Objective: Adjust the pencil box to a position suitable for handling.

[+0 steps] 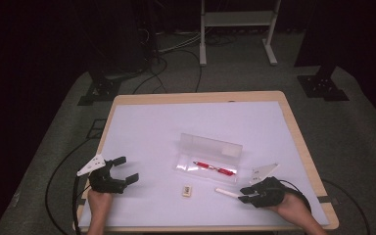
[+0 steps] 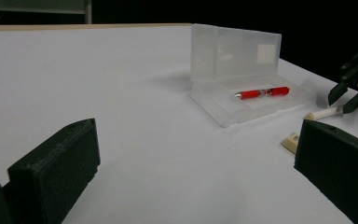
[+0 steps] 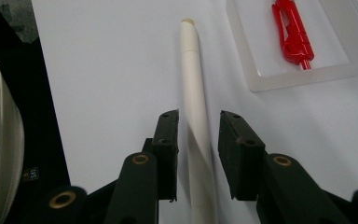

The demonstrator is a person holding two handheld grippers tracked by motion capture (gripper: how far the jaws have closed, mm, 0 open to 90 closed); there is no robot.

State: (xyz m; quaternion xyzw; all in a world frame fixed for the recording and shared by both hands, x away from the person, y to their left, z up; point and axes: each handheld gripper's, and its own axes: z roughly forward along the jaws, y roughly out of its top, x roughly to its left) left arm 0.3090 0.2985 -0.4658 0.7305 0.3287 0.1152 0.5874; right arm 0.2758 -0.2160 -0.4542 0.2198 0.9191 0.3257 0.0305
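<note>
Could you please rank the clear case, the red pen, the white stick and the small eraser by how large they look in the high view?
1. clear case, open, plainly largest
2. red pen, lying in the case
3. white stick, partly hidden by the right gripper, so its rank against the pen is unsure
4. eraser, smallest

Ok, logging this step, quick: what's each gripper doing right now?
Left gripper: open, holding nothing.
Right gripper: open, straddling the white stick, not yet clamped on it.
</note>
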